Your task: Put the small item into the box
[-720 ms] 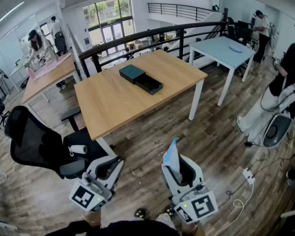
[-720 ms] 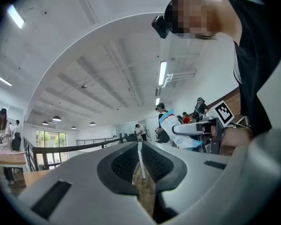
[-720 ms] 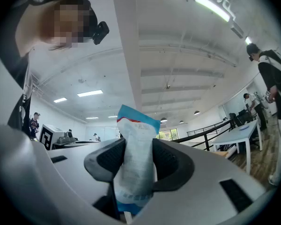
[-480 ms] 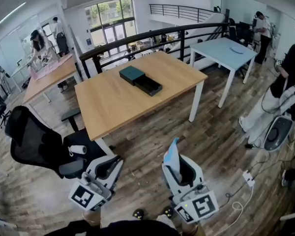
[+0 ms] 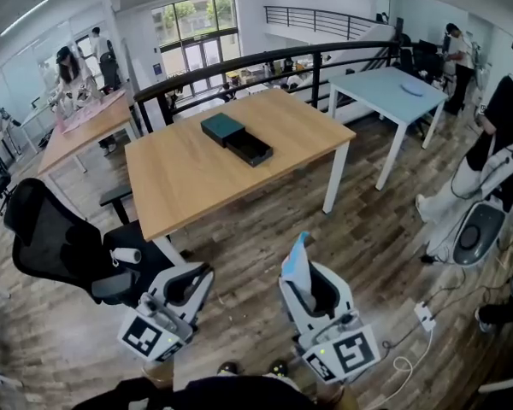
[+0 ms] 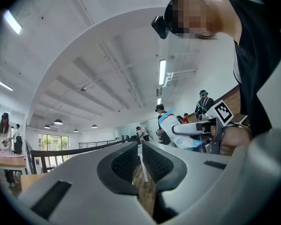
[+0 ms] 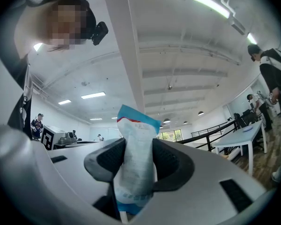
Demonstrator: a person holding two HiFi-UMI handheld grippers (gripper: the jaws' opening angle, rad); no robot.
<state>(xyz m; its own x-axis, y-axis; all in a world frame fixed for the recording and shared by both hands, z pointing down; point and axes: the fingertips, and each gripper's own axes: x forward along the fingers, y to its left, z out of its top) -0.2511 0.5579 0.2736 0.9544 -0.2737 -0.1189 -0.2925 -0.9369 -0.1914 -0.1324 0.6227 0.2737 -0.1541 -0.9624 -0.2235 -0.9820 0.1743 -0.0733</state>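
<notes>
In the head view, a dark teal box (image 5: 223, 127) lies on the wooden table (image 5: 188, 186) ahead, with its black drawer (image 5: 251, 149) slid out toward me. My right gripper (image 5: 301, 273) is low in the view, over the floor and well short of the table. It is shut on a small blue-and-white packet (image 5: 297, 261) that stands up between the pads. The right gripper view shows the packet (image 7: 135, 163) squeezed between both pads. My left gripper (image 5: 203, 273) is beside it at the left, shut and empty, its tips (image 6: 139, 150) almost touching.
A black office chair (image 5: 47, 242) stands at the table's near left corner. A white table (image 5: 393, 88) and a person (image 5: 500, 135) are at the right. A power strip with cables (image 5: 423, 314) lies on the wood floor. A dark railing (image 5: 265, 58) runs behind the table.
The head view has drifted slightly, so the table sits a little further left. Both grippers stay where they were, and the packet is still gripped.
</notes>
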